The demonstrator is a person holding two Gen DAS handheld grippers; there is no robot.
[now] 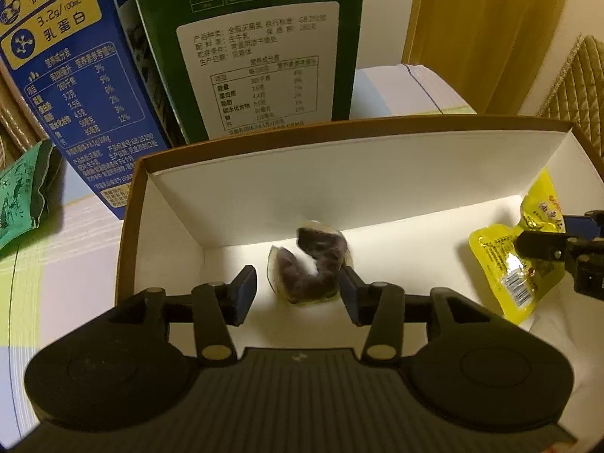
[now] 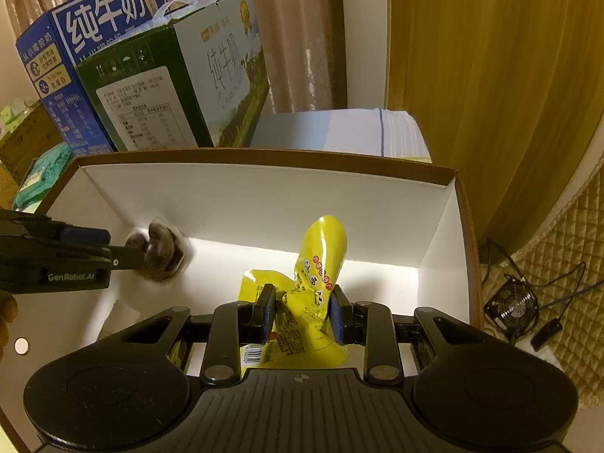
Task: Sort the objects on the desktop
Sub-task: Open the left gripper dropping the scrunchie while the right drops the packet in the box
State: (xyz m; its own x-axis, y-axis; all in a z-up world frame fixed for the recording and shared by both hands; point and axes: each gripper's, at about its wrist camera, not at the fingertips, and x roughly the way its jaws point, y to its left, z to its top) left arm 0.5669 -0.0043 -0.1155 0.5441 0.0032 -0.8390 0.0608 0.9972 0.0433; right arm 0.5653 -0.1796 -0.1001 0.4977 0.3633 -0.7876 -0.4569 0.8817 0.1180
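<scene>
Two grippers over a white-lined box point(image 1: 234, 173) holding snack packets.
Left: the left gripper point(image 1: 298, 290), fingers apart, with a dark packet point(image 1: 313, 264) loose between them, blurred, above the box floor. Right: the right gripper point(image 2: 302, 311) is clamped on a yellow packet point(image 2: 321, 260). Far left: two milk cartons point(image 1: 260, 56).

The dark wrapped snack point(image 2: 160, 255) is motion-blurred; contents unclear.
</scene>
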